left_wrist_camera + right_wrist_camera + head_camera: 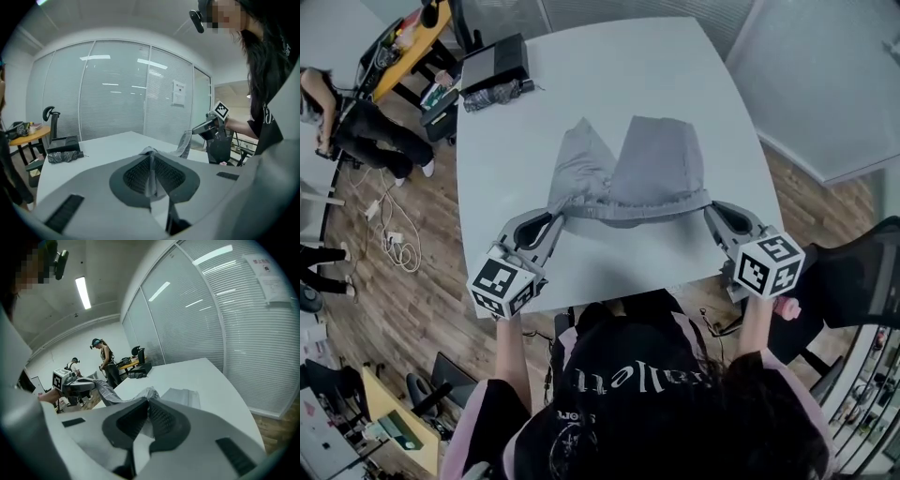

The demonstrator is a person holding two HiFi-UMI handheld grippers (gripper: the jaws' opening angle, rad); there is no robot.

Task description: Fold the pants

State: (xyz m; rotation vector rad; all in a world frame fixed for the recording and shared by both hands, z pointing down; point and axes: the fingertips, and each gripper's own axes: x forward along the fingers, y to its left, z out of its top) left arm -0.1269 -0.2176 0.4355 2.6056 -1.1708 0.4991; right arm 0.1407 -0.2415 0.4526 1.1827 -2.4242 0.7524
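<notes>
Grey pants [637,173] hang by their waistband above the white table [609,66], legs trailing away from me onto the tabletop. My left gripper [555,217] is shut on the waistband's left end; grey cloth [151,180] shows pinched between its pads. My right gripper [709,208] is shut on the waistband's right end, with cloth [149,404] squeezed in its jaws. The waistband stretches between the two and sags slightly in the middle. From the left gripper view I see the right gripper [206,126] with cloth hanging off it; the right gripper view shows the left gripper [82,385].
A black box [495,62] and a dark bundle [492,94] lie at the table's far left corner. Glass walls with blinds [225,319] stand past the table. People [356,127] stand by a yellow desk on the left; a black chair [853,281] is at my right.
</notes>
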